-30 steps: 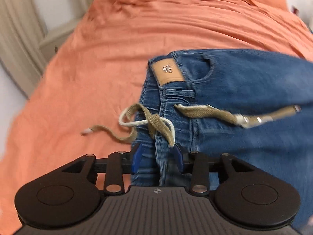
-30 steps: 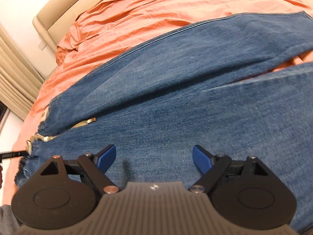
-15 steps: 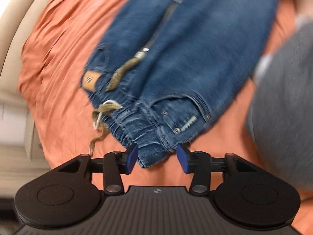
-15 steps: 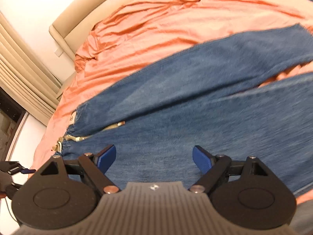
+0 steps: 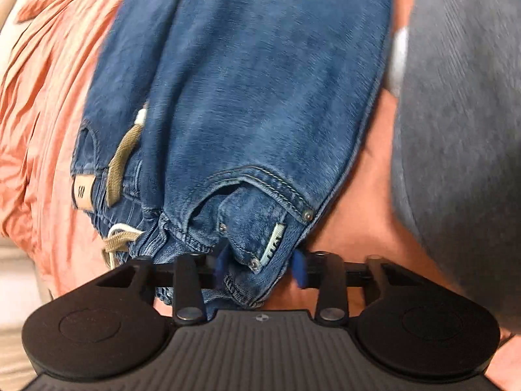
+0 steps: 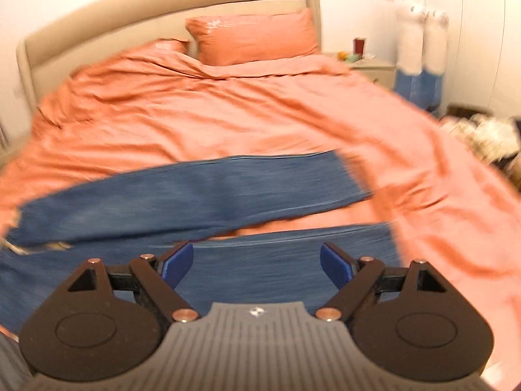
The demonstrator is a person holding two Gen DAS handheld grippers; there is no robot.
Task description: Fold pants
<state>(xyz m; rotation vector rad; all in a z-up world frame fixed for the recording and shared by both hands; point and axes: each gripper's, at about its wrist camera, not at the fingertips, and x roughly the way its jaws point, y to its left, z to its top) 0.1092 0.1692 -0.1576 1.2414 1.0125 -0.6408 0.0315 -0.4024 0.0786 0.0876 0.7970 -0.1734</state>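
Observation:
Blue jeans [image 5: 247, 97] lie on an orange bed cover [image 5: 42, 104], waist toward me, with a tan drawstring [image 5: 122, 166] and a leather patch [image 5: 83, 192]. My left gripper [image 5: 260, 265] has its blue pads on either side of the waistband corner by the front pocket; the denim sits between them, the jaws partly closed. In the right wrist view both legs [image 6: 202, 192] stretch across the bed, slightly apart. My right gripper [image 6: 257, 264] is open and empty, hovering over the nearer leg.
The person's grey-clothed body [image 5: 462, 130] fills the right of the left wrist view. A beige headboard [image 6: 162, 9] and orange pillows [image 6: 254, 36] are at the far end. A nightstand [image 6: 368, 65] and clutter [image 6: 482, 133] lie to the right.
My left gripper swung around to the front pocket corner of the waistband and moved onto it. My right gripper lifted and pulled back from the legs, staying open.

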